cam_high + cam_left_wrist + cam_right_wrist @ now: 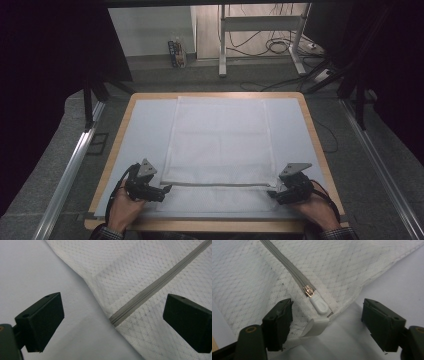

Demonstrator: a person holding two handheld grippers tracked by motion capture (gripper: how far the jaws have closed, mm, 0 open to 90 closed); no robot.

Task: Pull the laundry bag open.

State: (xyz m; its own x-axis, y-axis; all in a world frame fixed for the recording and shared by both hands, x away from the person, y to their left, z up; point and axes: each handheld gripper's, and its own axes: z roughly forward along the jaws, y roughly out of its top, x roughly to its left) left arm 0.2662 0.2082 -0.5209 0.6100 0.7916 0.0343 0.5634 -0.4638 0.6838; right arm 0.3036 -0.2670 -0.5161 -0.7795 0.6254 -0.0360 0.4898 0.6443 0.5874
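Note:
A white mesh bag (217, 142) lies flat on the pale mat, with a grey zipper (215, 185) running across its near end. My left gripper (165, 190) is open at the zipper's left end (113, 320), its jaws straddling the bag's corner. My right gripper (272, 192) is open at the zipper's right end, where the metal slider (308, 291) and its white pull tab (320, 305) sit just ahead of the jaws. A second white tab (315, 325) lies between the right jaws. Nothing is gripped.
The mat (142, 125) covers a wooden table (312, 130) with bare mat on both sides of the bag. Metal rails (70, 170) run along each side of the table. A desk frame (260, 30) and cables stand on the floor beyond.

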